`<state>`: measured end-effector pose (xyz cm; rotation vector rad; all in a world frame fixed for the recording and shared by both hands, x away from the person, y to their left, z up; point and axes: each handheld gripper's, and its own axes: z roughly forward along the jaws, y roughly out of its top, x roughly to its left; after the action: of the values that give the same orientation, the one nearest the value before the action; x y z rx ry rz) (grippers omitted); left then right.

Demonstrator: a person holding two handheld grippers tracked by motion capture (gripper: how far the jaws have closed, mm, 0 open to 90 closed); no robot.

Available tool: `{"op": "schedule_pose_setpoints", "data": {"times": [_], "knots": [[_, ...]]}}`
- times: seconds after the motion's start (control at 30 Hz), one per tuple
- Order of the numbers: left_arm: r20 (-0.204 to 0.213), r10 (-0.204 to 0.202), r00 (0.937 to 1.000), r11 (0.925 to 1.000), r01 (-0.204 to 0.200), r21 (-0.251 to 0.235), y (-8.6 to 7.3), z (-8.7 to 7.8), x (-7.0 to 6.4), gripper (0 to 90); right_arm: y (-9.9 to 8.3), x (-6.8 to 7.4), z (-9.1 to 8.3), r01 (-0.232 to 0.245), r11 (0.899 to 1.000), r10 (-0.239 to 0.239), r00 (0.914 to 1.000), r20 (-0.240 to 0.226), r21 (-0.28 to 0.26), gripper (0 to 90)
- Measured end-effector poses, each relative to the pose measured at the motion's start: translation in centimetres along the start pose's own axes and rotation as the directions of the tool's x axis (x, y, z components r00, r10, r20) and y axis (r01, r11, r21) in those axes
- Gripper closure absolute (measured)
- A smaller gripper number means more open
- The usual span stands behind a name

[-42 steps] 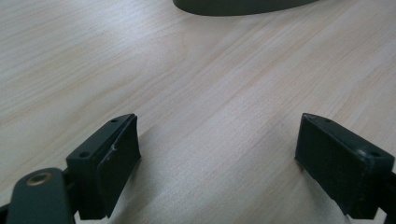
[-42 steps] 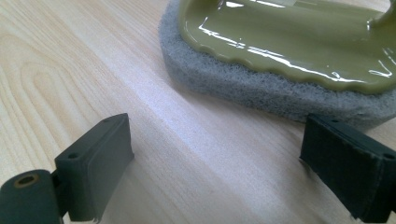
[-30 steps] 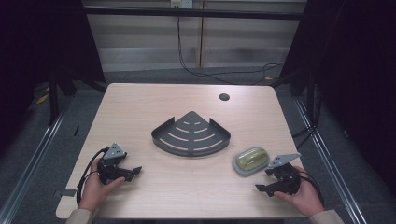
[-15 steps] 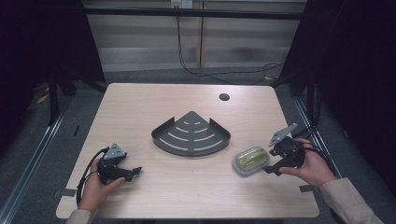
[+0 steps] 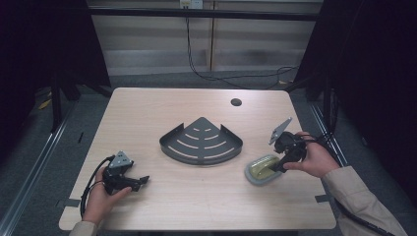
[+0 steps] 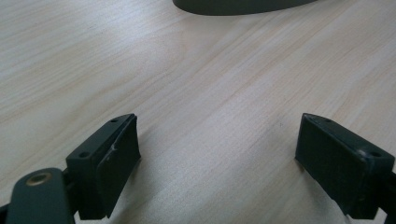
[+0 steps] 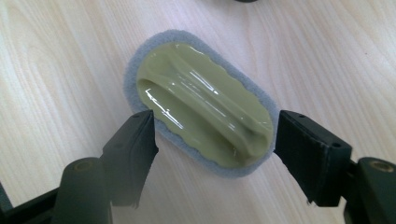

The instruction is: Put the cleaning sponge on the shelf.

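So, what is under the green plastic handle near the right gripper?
Under the green handle lies a grey sponge pad, whose edge shows all around it, flat on the wooden table. The pad's middle and underside are covered.

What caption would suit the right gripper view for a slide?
Open right gripper straddling the near end of a green-handled scrubbing pad on the wooden table.

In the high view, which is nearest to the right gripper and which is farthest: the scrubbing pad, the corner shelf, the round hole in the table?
1. Scrubbing pad: directly under the right gripper, near the table's right edge.
2. Corner shelf: to the left, at the table's middle.
3. Round hole: farthest, toward the back edge.
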<state>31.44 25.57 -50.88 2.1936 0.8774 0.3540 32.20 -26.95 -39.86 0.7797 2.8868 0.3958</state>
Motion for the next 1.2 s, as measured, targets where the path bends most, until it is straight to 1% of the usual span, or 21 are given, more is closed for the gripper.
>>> {"op": "schedule_pose_setpoints", "data": {"times": [0.03, 0.17, 0.33, 0.4, 0.43, 0.5, 0.53, 0.6, 0.67, 0.7, 0.73, 0.77, 0.8, 0.83, 0.87, 0.9, 0.97, 1.03, 1.07, 1.13, 1.2], "knots": [[0.000, 0.000, 1.0000, 1.0000, 0.000, 0.000, 0.0, 0.0, 0.0, 13.0, 0.2, 0.0, 0.1, -0.003, 1.000, 0.003, 1.0000, -0.004, 0.010, 28.8], [0.000, 0.000, 1.0000, 1.0000, 0.000, 0.000, 0.0, 0.0, 0.0, 13.0, 0.7, 0.0, 0.9, 0.038, 0.999, -0.037, 0.9992, -0.016, 0.032, 28.8], [0.000, 0.000, 1.0000, 1.0000, 0.000, 0.000, 0.0, 0.0, 0.0, 13.0, 1.4, 0.0, 2.4, 0.069, 0.993, -0.067, 0.9976, -0.018, 0.101, 28.9], [0.001, 0.001, 1.0000, 1.0000, -0.001, -0.001, 0.0, 0.0, 0.0, 12.9, 1.5, 0.0, 2.8, 0.064, 0.992, -0.061, 0.9977, -0.031, 0.107, 28.6], [0.001, 0.002, 1.0000, 1.0000, -0.002, -0.001, 0.0, 0.0, 0.0, 13.0, 1.6, -0.2, 3.0, 0.082, 0.991, -0.079, 0.9964, -0.030, 0.107, 29.2], [0.001, 0.002, 1.0000, 1.0000, -0.002, -0.001, 0.0, 0.0, 0.0, 12.9, 1.8, -0.2, 3.3, 0.084, 0.990, -0.081, 0.9962, -0.031, 0.115, 30.3], [0.001, 0.002, 1.0000, 1.0000, -0.002, -0.001, 0.0, 0.0, 0.0, 13.0, 1.9, -0.3, 3.4, 0.089, 0.989, -0.084, 0.9955, -0.043, 0.118, 35.8], [0.001, 0.002, 1.0000, 1.0000, -0.002, -0.001, 0.0, 0.0, 0.0, 12.9, 2.1, -0.4, 3.7, 0.090, 0.987, -0.082, 0.9948, -0.061, 0.134, 41.2], [0.001, 0.001, 1.0000, 1.0000, -0.001, -0.001, 0.0, 0.0, 0.0, 12.9, 2.2, -0.4, 3.9, 0.120, 0.980, -0.111, 0.9916, -0.067, 0.157, 50.0], [0.001, 0.001, 1.0000, 1.0000, -0.001, -0.001, 0.0, 0.0, 0.0, 12.9, 2.3, -0.4, 3.9, 0.120, 0.979, -0.107, 0.9908, -0.083, 0.166, 60.4], [0.001, 0.001, 1.0000, 1.0000, -0.001, -0.001, 0.0, 0.0, 0.0, 12.9, 2.4, -0.4, 3.9, 0.114, 0.978, -0.097, 0.9898, -0.105, 0.173, 70.0], [0.001, 0.001, 1.0000, 1.0000, -0.001, -0.001, 0.0, 0.0, 0.0, 12.9, 2.4, -0.3, 3.7, 0.095, 0.980, -0.073, 0.9893, -0.126, 0.173, 71.4], [0.001, 0.002, 1.0000, 1.0000, -0.002, -0.001, 0.0, 0.0, 0.0, 12.9, 2.5, -0.3, 3.5, 0.065, 0.984, -0.044, 0.9913, -0.124, 0.168, 71.7], [0.001, 0.001, 1.0000, 1.0000, -0.001, -0.001, 0.0, 0.0, 0.0, 12.9, 2.5, -0.3, 3.3, 0.046, 0.983, -0.024, 0.9915, -0.128, 0.176, 71.8], [0.001, 0.001, 1.0000, 1.0000, -0.001, -0.001, 0.0, 0.0, 0.0, 12.9, 2.6, -0.2, 3.1, 0.032, 0.981, -0.004, 0.9896, -0.144, 0.191, 71.8], [0.001, 0.002, 1.0000, 1.0000, -0.002, -0.001, 0.0, 0.0, 0.0, 12.9, 2.6, -0.2, 3.0, 0.033, 0.981, -0.004, 0.9882, -0.153, 0.191, 71.8], [0.001, 0.001, 1.0000, 1.0000, -0.001, -0.001, 0.0, 0.0, 0.0, 12.9, 2.7, -0.1, 2.5, 0.007, 0.982, 0.018, 0.9914, -0.130, 0.191, 71.8], [0.001, 0.002, 1.0000, 1.0000, -0.002, -0.001, 0.0, 0.0, 0.0, 12.9, 2.9, -0.1, 1.9, -0.019, 0.985, 0.037, 0.9936, -0.106, 0.171, 71.8], [0.000, 0.001, 1.0000, 1.0000, -0.001, 0.000, 0.0, 0.0, 0.0, 13.0, 3.0, -0.1, 1.6, -0.030, 0.986, 0.048, 0.9933, -0.105, 0.167, 71.8], [0.001, 0.002, 1.0000, 1.0000, -0.002, -0.001, 0.0, 0.0, 0.0, 12.9, 3.2, -0.1, 1.1, -0.038, 0.988, 0.053, 0.9939, -0.096, 0.148, 71.8], [0.000, 0.001, 1.0000, 1.0000, -0.001, 0.000, 0.0, 0.0, 0.0, 12.9, 3.4, -0.1, 0.6, -0.044, 0.988, 0.058, 0.9939, -0.094, 0.145, 71.8]]}}
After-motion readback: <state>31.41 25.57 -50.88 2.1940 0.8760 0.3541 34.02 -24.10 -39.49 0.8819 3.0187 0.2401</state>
